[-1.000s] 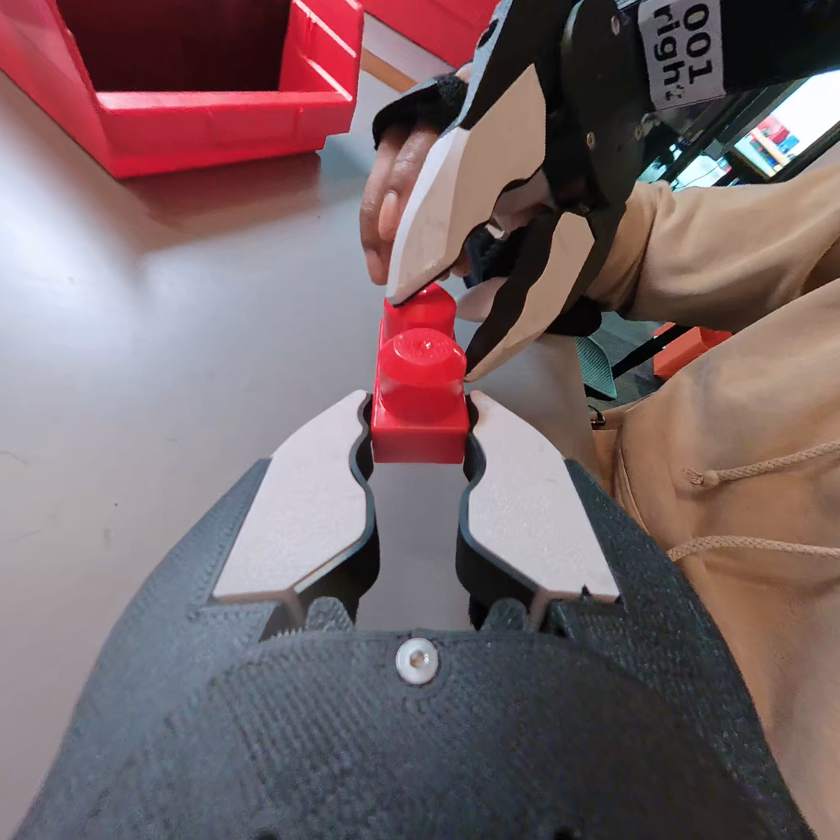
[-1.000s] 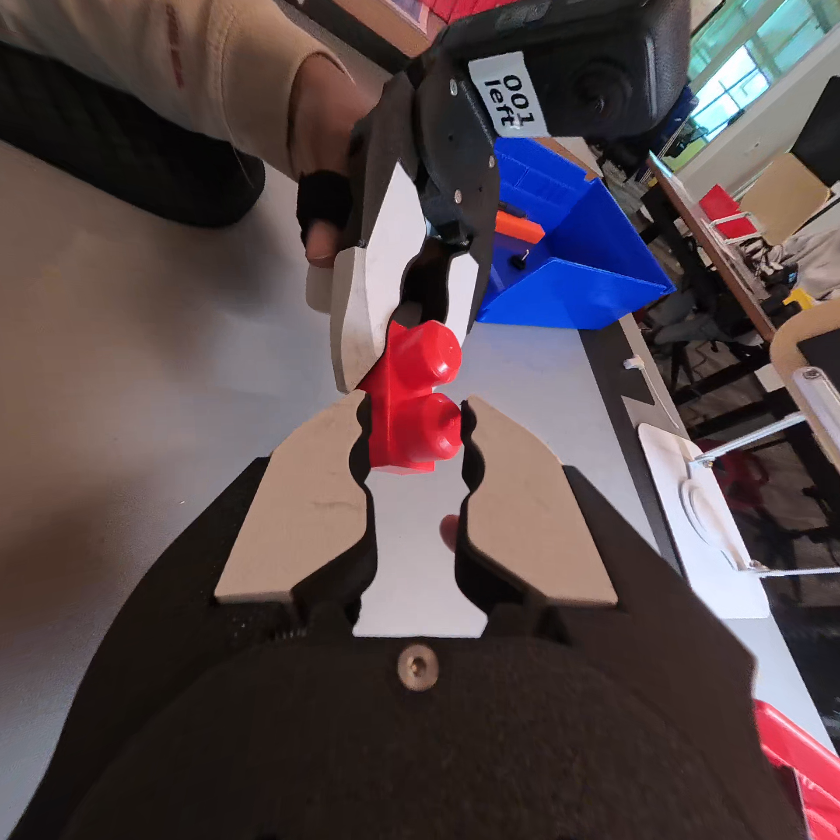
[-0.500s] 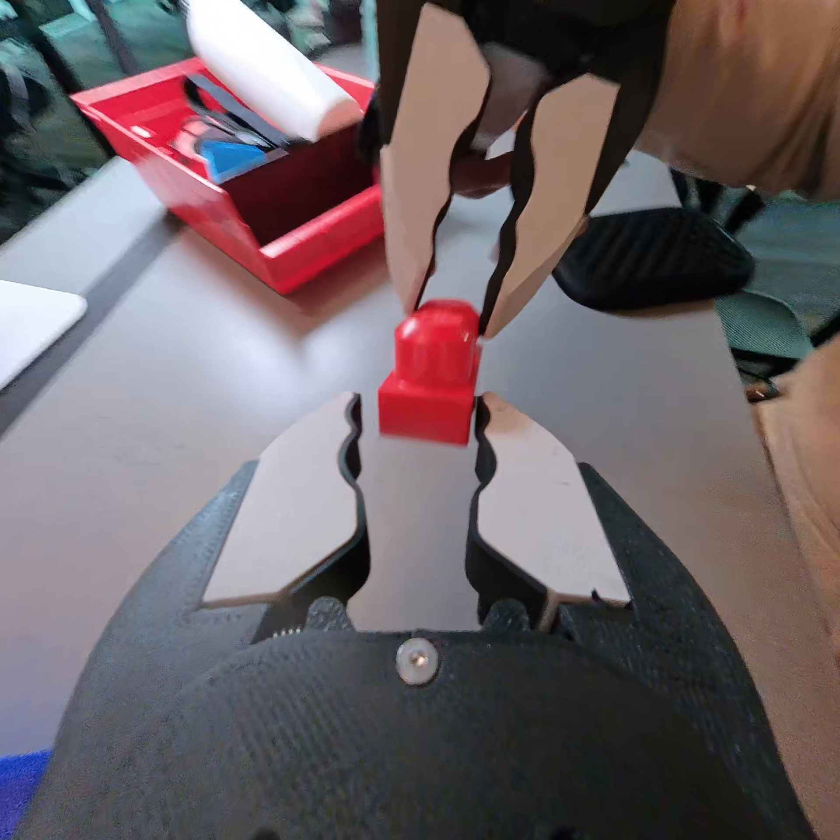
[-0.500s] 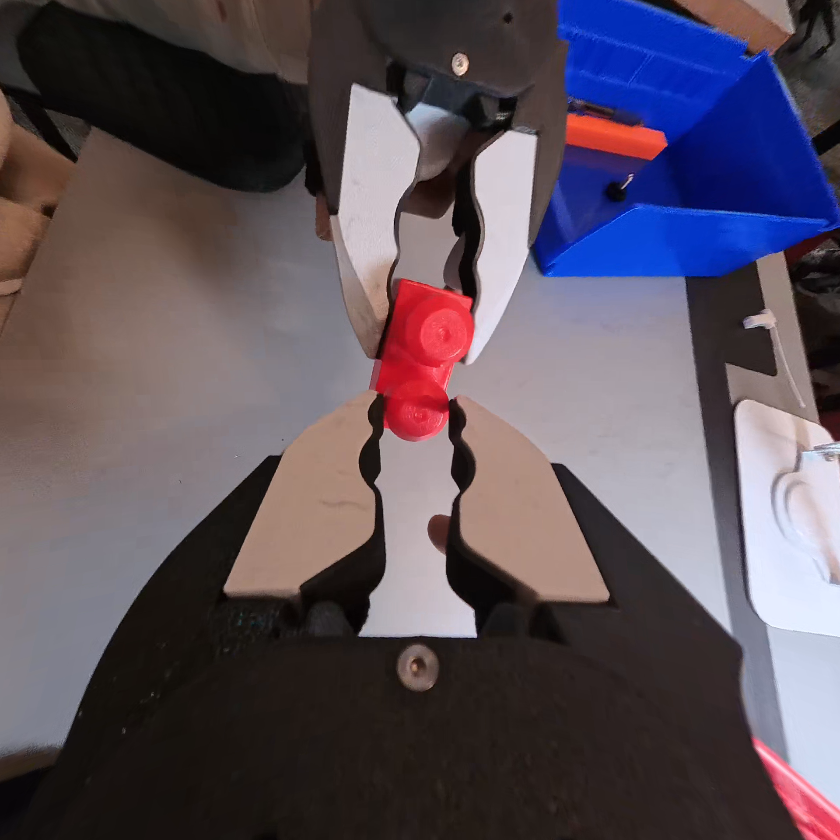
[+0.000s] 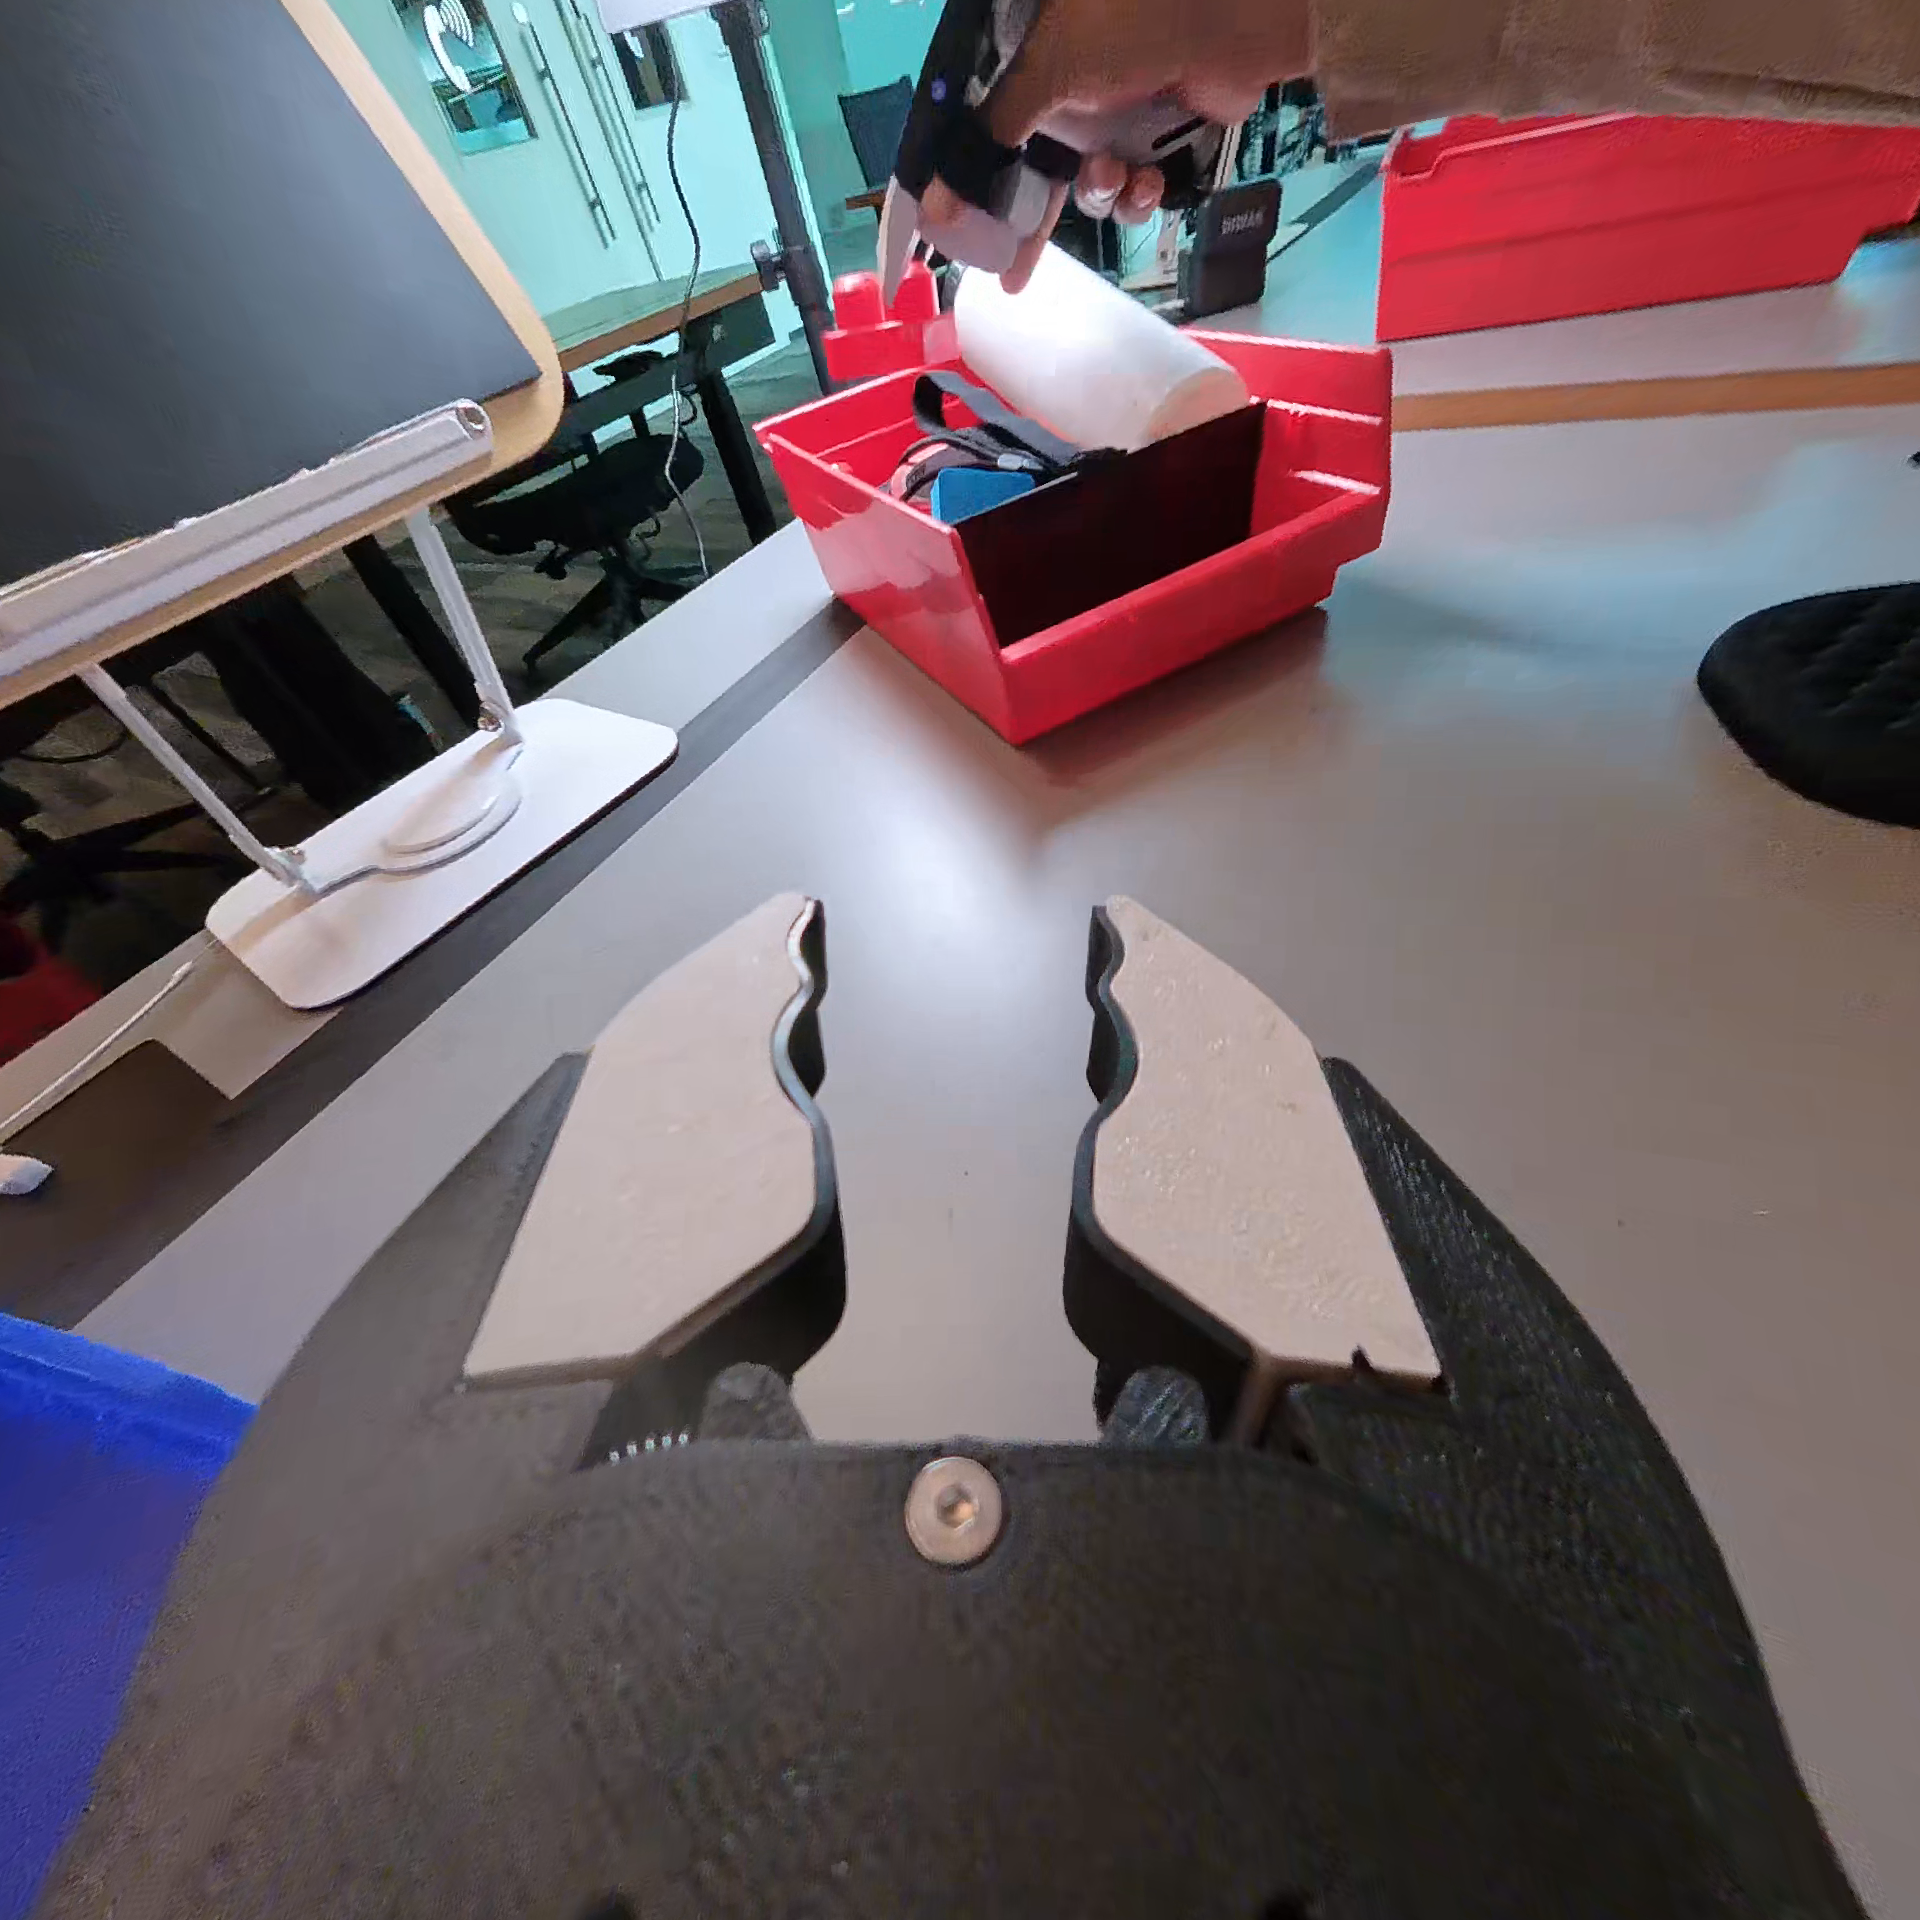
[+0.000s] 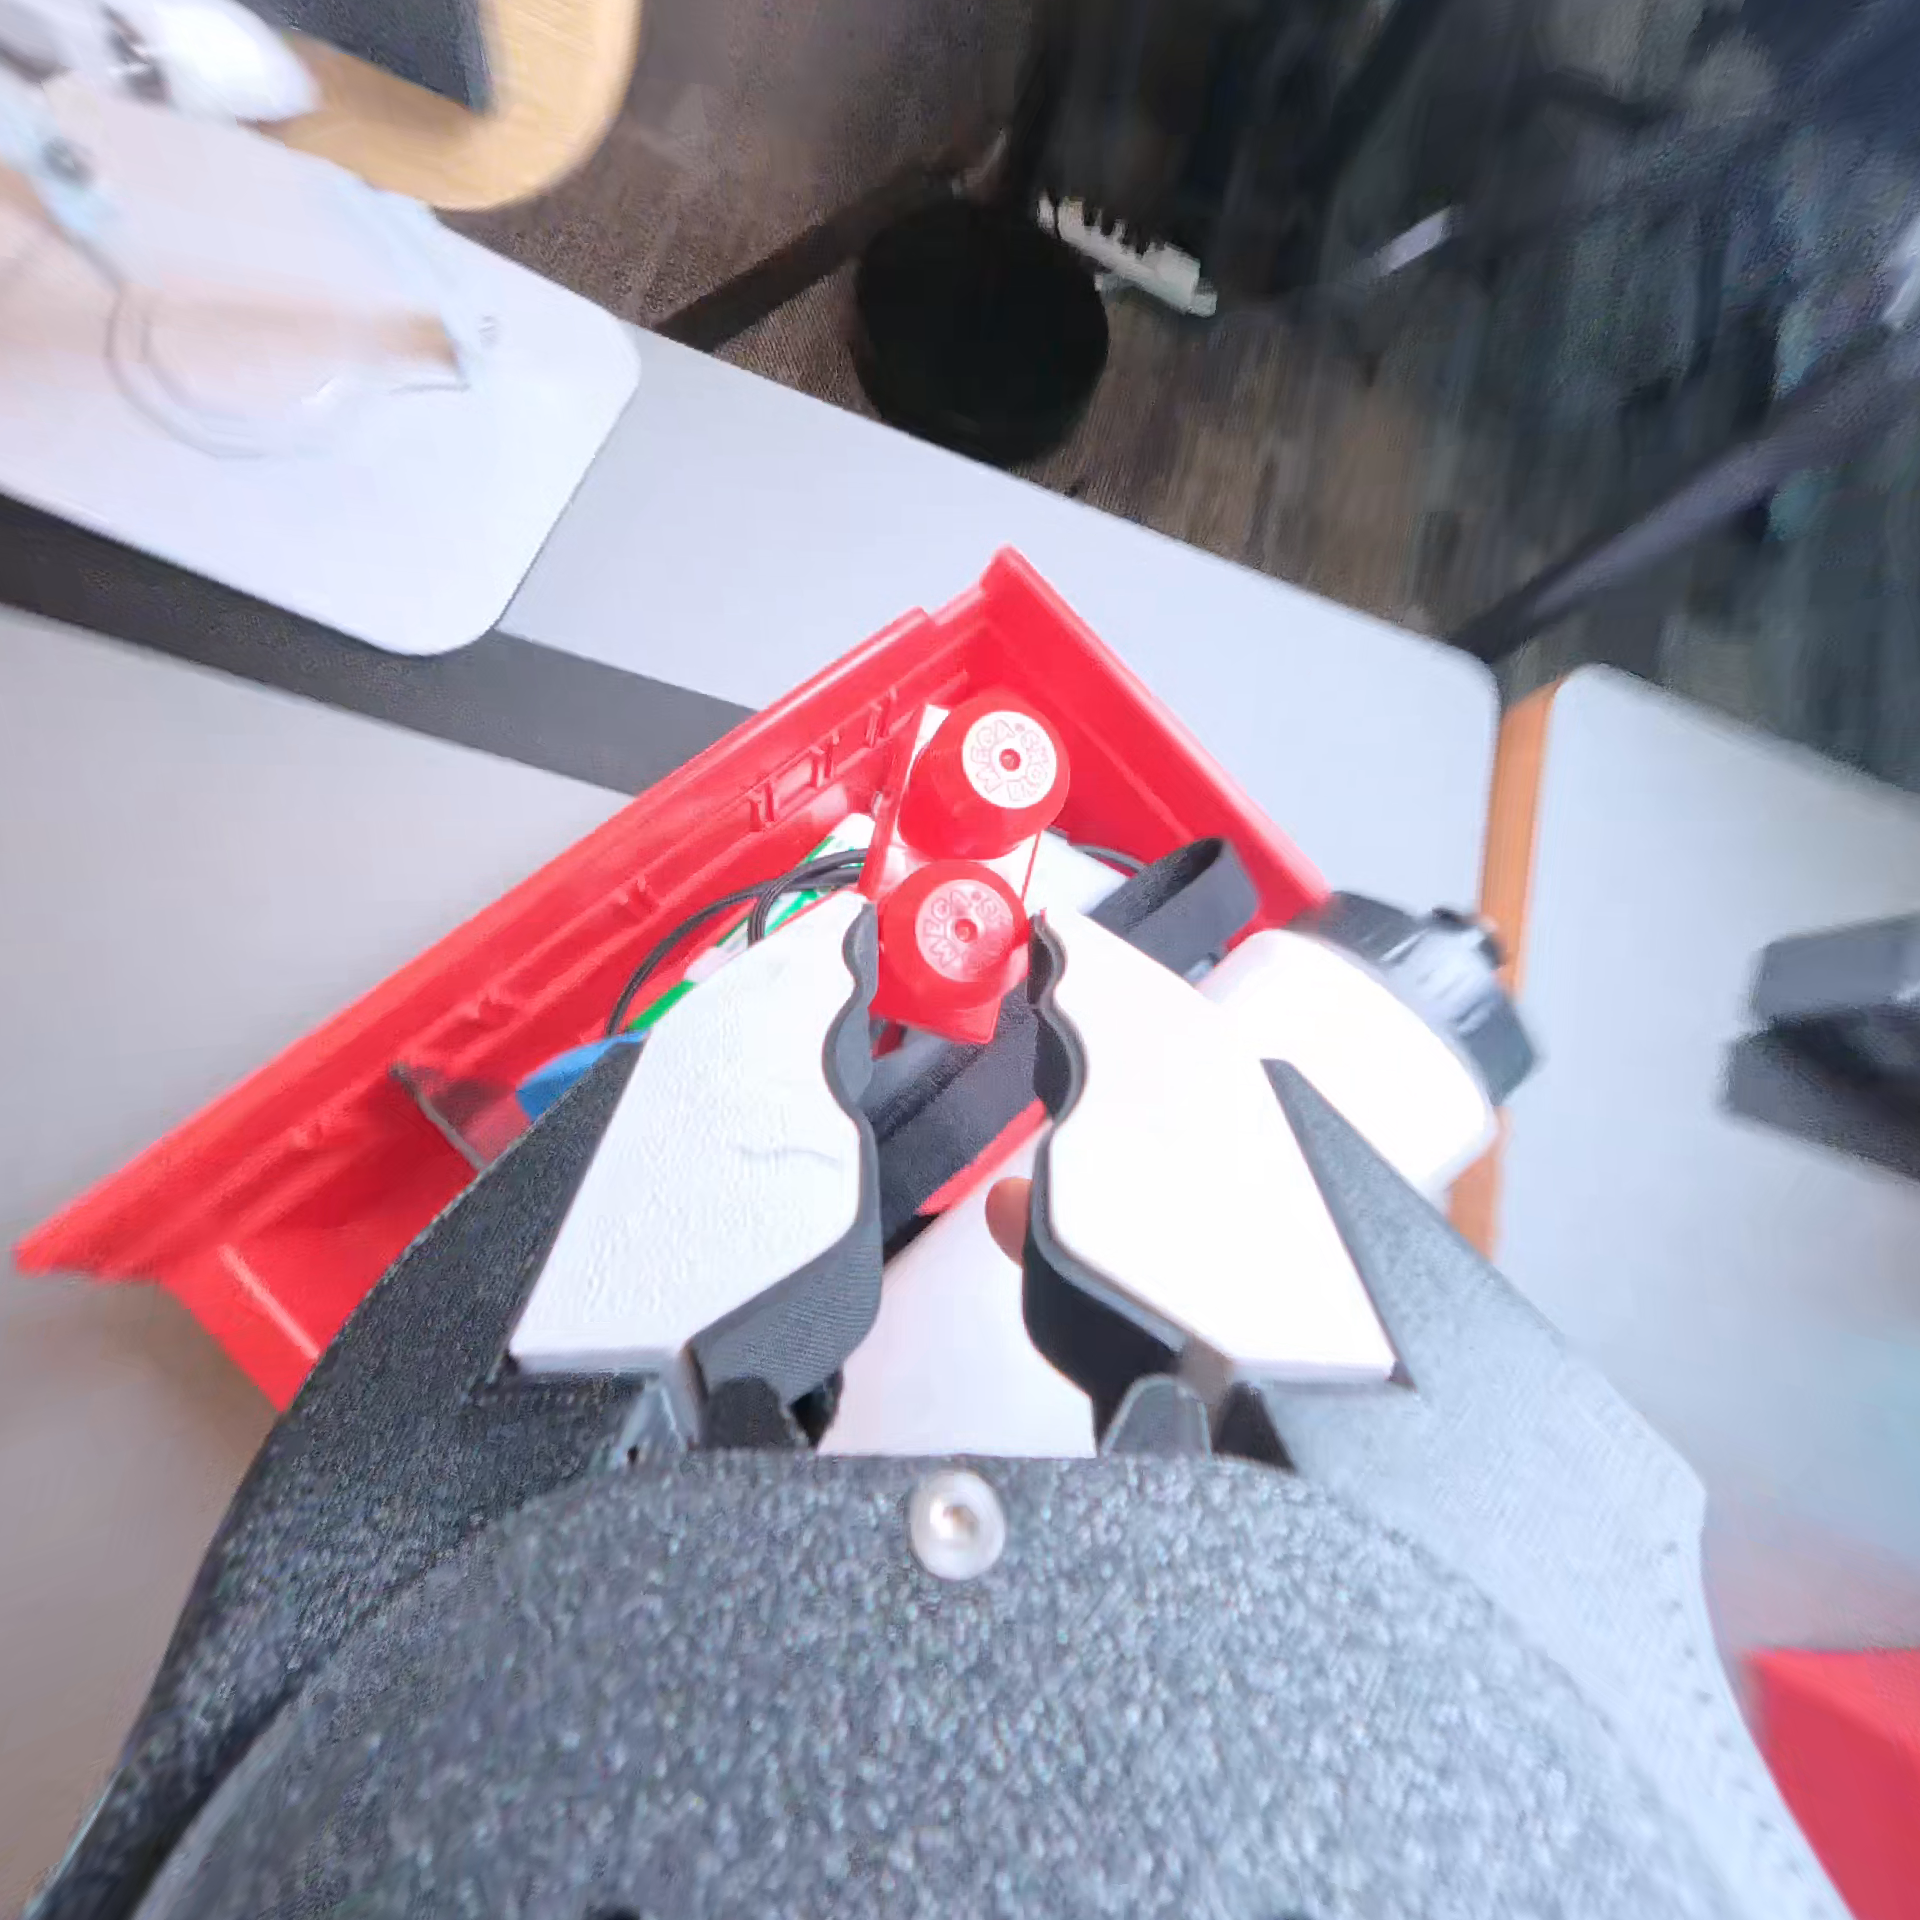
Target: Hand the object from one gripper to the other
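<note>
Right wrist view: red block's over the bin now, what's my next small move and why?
Probably lower the right gripper a little, then open. It is shut on the red two-stud block, held above the cluttered red bin; the left gripper is open and empty, so the handover looks done.

This is looking like an office or a work lab. A big grey table is filling the room's middle, and a screen on a white stand is sitting at its edge. Black office chairs are standing on the carpet behind it. Red storage bins are sitting on the table, holding odds and ends. Glass doors are showing at the back.
</note>
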### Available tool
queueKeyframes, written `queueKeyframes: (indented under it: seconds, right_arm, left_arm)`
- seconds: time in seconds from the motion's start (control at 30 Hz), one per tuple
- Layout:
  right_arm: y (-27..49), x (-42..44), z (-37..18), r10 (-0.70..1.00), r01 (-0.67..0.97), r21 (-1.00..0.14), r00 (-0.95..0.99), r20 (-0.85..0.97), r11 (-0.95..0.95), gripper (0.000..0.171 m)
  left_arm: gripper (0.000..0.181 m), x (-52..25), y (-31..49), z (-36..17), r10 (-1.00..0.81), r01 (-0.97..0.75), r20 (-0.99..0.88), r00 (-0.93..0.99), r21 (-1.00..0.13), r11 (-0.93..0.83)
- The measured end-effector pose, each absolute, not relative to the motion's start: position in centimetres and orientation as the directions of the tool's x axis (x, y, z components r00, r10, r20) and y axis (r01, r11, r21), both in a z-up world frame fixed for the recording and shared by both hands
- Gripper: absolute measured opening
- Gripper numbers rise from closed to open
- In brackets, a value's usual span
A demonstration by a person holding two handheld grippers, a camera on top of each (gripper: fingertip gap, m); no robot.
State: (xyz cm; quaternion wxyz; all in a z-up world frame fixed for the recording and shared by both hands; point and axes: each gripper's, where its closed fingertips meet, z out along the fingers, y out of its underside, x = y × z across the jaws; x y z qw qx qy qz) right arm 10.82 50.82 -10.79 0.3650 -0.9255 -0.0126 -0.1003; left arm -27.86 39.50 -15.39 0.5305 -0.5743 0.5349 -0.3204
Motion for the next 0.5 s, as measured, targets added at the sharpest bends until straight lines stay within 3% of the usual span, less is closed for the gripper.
queueKeyframes:
  seconds: [0.2,0.3,0.4,0.5]
  right_arm:
    - [54.2,10.9,-16.0,-0.28,-0.272,-0.648,0.955,-0.093,-0.712,0.027]
    - [55.3,8.8,-16.1,-0.247,-0.353,-0.621,0.935,-0.253,-0.7,0.04]
    - [55.7,6.7,-13.4,-0.124,-0.284,-0.714,0.955,-0.269,-0.64,0.043]
    - [54.8,3.8,-8.7,0.059,-0.189,-0.869,0.969,-0.241,-0.458,0.041]
  left_arm:
    - [0.045,-27.5,39.8,-17.7,-0.958,-0.331,-0.196,0.211,-0.936,0.119]
    - [0.045,-27.5,40.0,-18.1,-0.954,-0.348,-0.213,0.213,-0.929,0.13]
    - [0.045,-27.7,40.1,-17.6,-0.951,-0.331,-0.221,0.216,-0.933,0.142]
    - [0.046,-27.9,40.3,-17.3,-0.949,-0.321,-0.215,0.229,-0.938,0.135]
